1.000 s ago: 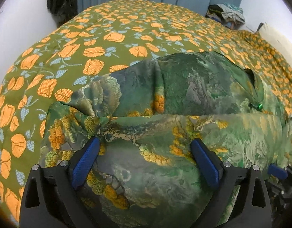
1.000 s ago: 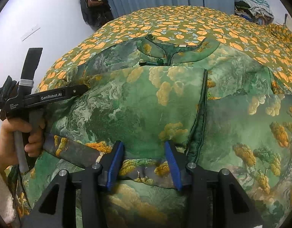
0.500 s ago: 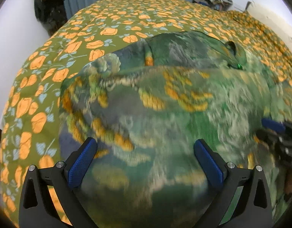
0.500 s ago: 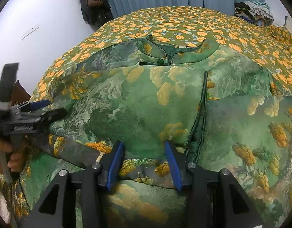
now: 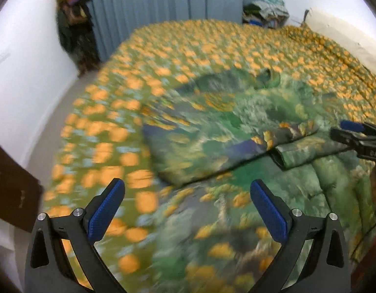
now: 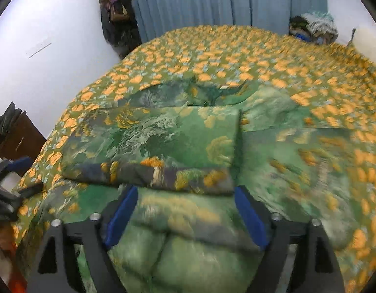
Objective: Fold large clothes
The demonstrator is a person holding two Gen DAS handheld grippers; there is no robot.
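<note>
A large green garment [image 6: 178, 136] with a landscape print and yellow tree patches lies on the bed, its left side and sleeve folded over the body; it also shows in the left wrist view [image 5: 224, 131]. My left gripper [image 5: 188, 207] is open and empty, above the garment's lower left edge. My right gripper [image 6: 185, 214] is open and empty, just short of the folded sleeve band [image 6: 163, 173]. The right gripper shows at the right edge of the left wrist view [image 5: 356, 136]. The left gripper shows at the left edge of the right wrist view [image 6: 14, 183]. Both views are motion blurred.
The bed has an olive cover with orange flowers [image 6: 236, 56]. A blue curtain [image 6: 224, 0] hangs behind it. Dark clothes hang on the wall at the far left [image 6: 117, 17]. A clothes pile [image 6: 312, 28] sits at the far right. A brown cabinet [image 6: 19, 136] stands left of the bed.
The right gripper opened, let go of the sleeve edge and pulled back. The left gripper, open throughout, lifted away from the cloth and back. The folded part now lies flat.
</note>
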